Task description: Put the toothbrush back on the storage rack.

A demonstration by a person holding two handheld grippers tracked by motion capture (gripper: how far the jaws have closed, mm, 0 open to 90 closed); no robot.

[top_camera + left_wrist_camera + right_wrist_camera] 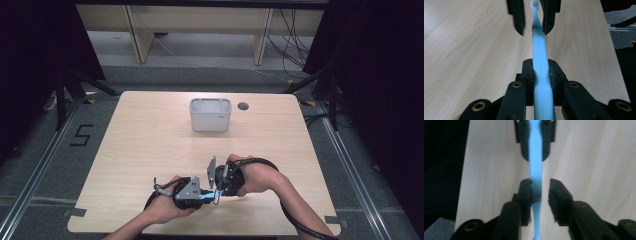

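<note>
A slim blue handle (540,45) with ribbed sides and a whitish far end is held level just above the table's front part, and shows as a small blue strip (207,196) in the high view. My left gripper (541,65) is shut on its thicker part. My right gripper (540,187) faces the left one tip to tip and stands open around the handle's (535,170) thin end, which lies against one jaw, with a gap to the other. Both hands meet near the front edge, the left gripper (192,192) just left of the right gripper (220,181).
A grey rectangular bin (210,115) stands at the back middle of the wooden table (140,145), with a round cable hole (243,106) to its right. Black drapes, cables and stands ring the table.
</note>
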